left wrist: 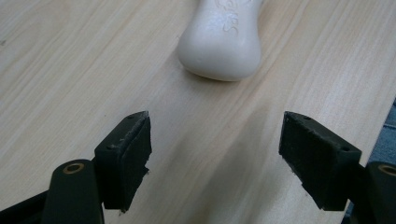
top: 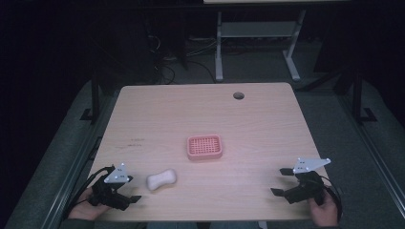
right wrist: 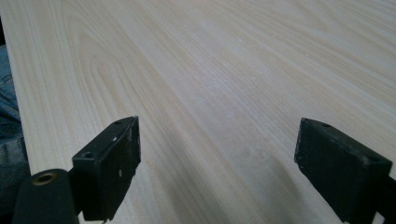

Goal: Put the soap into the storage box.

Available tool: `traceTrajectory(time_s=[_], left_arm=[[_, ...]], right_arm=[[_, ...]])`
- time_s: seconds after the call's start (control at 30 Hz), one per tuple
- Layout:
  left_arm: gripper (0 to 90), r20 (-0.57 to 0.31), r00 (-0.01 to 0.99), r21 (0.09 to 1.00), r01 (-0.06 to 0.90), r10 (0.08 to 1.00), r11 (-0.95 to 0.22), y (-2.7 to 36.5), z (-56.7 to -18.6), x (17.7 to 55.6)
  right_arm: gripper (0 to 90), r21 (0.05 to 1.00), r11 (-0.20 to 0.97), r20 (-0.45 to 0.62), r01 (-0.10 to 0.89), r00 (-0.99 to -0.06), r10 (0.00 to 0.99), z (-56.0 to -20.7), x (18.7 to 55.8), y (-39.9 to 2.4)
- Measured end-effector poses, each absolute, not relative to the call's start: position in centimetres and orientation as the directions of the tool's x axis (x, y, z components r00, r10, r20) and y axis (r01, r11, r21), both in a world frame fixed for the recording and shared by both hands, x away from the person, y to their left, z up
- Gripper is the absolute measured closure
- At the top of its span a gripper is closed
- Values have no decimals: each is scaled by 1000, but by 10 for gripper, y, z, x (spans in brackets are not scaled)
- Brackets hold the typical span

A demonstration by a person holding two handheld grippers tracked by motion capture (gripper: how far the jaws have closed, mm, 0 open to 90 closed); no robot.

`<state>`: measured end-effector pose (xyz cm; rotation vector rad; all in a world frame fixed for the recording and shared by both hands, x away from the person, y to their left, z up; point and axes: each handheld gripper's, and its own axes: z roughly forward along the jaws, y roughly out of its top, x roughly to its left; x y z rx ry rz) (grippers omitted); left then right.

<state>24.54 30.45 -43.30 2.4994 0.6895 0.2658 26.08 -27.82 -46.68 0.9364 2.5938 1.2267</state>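
Observation:
A white bar of soap (top: 162, 180) lies on the wooden table (top: 200, 114) near its front left. In the left gripper view the soap (left wrist: 222, 39) rests just ahead of the jaws, apart from them. My left gripper (top: 134, 188) sits at the front left corner, open, with only bare wood between its pads (left wrist: 133, 154). A pink ridged soap dish (top: 205, 147) stands in the middle of the table. My right gripper (top: 281, 181) is at the front right, open over bare tabletop, its pads (right wrist: 116, 161) wide apart.
A round cable hole (top: 238, 95) is cut near the table's far edge. Beyond the table stand the white legs of another desk (top: 218, 52) with cables on the dark floor. The table's front edge runs close under both hands.

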Motion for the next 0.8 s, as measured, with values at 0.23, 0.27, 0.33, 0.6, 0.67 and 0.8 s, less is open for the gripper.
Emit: traceTrajectory(time_s=[0.23, 0.27, 0.33, 0.6, 0.67, 0.8], left_arm=[[248, 53, 859, 536, 405, 509, -741, 298, -434, 247], [247, 60, 860, 531, 403, 508, -745, 297, -434, 247], [239, 55, 863, 543, 396, 502, -740, 295, -433, 248], [240, 68, 868, 542, 382, 493, -748, 290, -432, 249], [240, 68, 869, 541, 381, 491, -750, 288, -432, 250], [240, 76, 873, 536, 372, 482, -758, 285, -434, 253]], right_arm=[[142, 733, 483, 146, 479, -804, 576, -467, 261, -277], [142, 734, 485, 145, 476, -806, 574, -467, 261, -277], [141, 731, 486, 147, 478, -806, 573, -467, 261, -276], [142, 732, 492, 140, 471, -811, 568, -467, 262, -276], [142, 730, 493, 141, 473, -810, 569, -466, 262, -276], [141, 732, 492, 140, 472, -810, 569, -466, 263, -276]])
